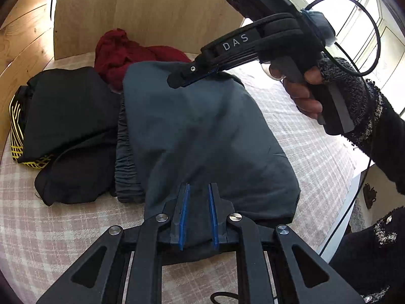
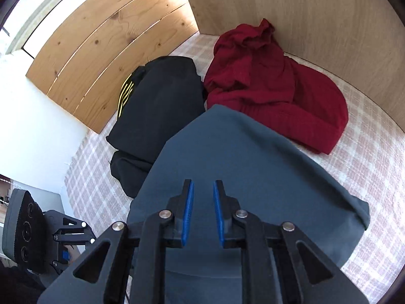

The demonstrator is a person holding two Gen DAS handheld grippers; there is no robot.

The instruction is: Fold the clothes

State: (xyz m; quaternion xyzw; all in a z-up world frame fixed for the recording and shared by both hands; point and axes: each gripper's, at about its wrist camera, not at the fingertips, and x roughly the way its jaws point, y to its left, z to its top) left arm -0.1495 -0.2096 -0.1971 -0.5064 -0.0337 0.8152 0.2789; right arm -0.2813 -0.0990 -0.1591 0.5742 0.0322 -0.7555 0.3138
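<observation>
Grey garment (image 1: 202, 136) lies folded on my plaid bedcover (image 1: 63, 228), black clothes with yellow stripes (image 1: 68, 131) touching its left, red sweater (image 2: 273, 86) behind. My left gripper (image 1: 198, 217) hovers over its near edge, jaws slightly apart, gripping nothing. My right gripper (image 2: 203, 212) likewise, parted and empty above the cloth.

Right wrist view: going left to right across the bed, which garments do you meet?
Black garment with yellow stripes → dark grey garment, under the right gripper → red knit garment, at the far right by the wooden panel.
</observation>
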